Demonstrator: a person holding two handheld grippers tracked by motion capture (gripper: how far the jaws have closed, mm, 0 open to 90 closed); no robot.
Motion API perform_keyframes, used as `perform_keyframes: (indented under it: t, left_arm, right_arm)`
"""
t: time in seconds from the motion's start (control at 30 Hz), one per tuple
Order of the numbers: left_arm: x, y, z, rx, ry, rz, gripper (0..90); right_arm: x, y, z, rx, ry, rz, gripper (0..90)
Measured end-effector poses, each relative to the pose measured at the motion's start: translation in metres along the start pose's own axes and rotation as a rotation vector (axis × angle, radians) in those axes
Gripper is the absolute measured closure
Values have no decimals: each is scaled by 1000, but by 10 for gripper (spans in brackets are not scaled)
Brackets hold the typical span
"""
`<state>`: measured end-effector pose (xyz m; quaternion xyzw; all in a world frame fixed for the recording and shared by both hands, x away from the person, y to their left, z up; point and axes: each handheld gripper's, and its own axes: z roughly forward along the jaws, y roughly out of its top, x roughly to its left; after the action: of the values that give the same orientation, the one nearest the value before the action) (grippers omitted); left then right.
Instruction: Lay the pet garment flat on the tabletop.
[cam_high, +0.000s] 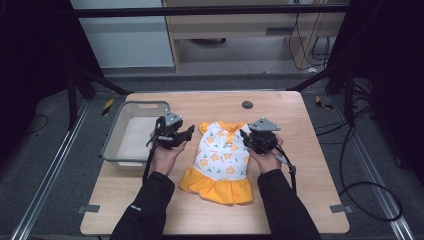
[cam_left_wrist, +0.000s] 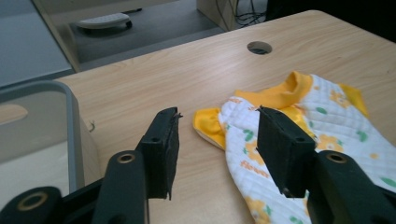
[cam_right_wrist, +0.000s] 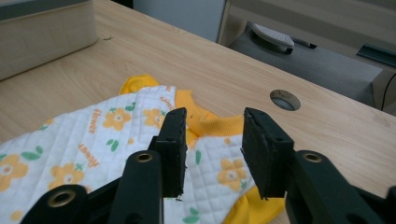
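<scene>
Overhead camera; two close jaw-level cameras

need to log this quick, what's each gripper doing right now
left gripper: open, holding nothing, by the dress sleeve
right gripper: open, holding nothing, above the dress

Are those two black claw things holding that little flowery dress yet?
No. Both the left gripper and right gripper are open above the dress, gripping nothing.

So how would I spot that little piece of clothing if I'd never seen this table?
Start at the wooden table and look to its middle, between the person's two hands. The small dress lies flat there, right of the grey bin. It is white with orange flowers, an orange collar and an orange ruffled skirt, the one soft, colourful thing there.
</scene>
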<state>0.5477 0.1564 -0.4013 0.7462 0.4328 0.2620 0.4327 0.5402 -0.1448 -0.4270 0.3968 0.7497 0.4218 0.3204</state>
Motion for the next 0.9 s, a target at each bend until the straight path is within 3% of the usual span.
perform_keyframes:
  t: [0.2,0.47,0.7,0.9]
  left_arm:
    - [2,-16,-33,12,-61,25,452]
    - [-7,-46,-64,48,-114,86,449]
    - [-14,-76,-74,85,-153,90,455]
    - [-20,-91,-65,141,-169,87,478]
  right_arm:
    - [-3,-5,-30,-4,51,12,465]
    - [3,-18,-65,7,116,76,356]
    - [13,-39,-85,28,179,105,314]
    - [23,-61,-92,76,221,130,338]
